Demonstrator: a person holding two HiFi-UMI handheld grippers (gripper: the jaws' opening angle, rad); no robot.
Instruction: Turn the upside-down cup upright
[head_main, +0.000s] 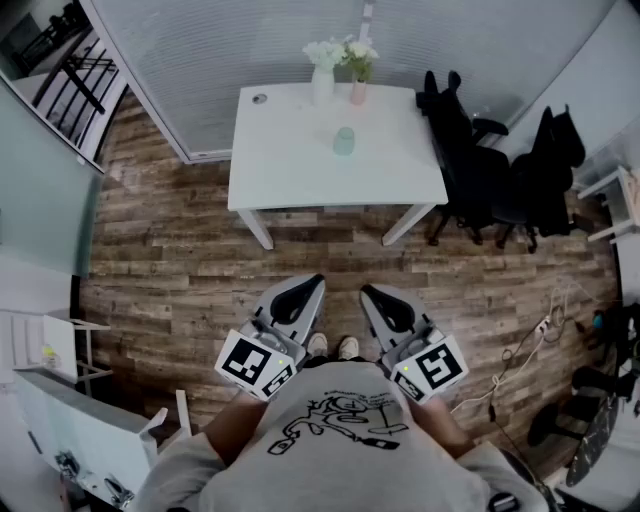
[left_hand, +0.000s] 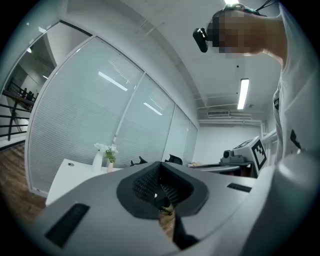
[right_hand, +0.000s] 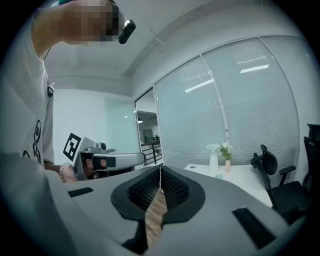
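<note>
- Floor (head_main: 180, 250): wood planks, a wide stretch yet to cross; judged the approach, with the turn itself not yet begun.
- Table (head_main: 290, 180): white, bare along the near edge; best reached by stepping up square to that edge.
- Chairs (head_main: 480, 170): black, just beside the right edge; better kept clear of on the way in.
- Left gripper (head_main: 311, 284): jaws pressed together with nothing between them, held close to the body, well apart from the table.
- Right gripper (head_main: 370, 292): likewise pressed together and empty, beside the left one.
- White vase (head_main: 322, 82) with flowers and a smaller pink vase (head_main: 358, 93): side by side at the middle of the far edge; probably easy to tip.
- Cup (head_main: 344, 141): pale green, on the tabletop right of centre, near the two vases on their near side, touching neither.
- For a good turn: spread one gripper's jaws before reaching, take the cup by its side wall, lift clear, roll the wrist over, set down on bare tabletop toward the near edge.
- Hard to make out: too small to tell which end of the cup is up, or whether it has a handle; a small round thing (head_main: 260, 98) at the far left corner not identifiable; table legs partly hidden beneath the top.
</note>
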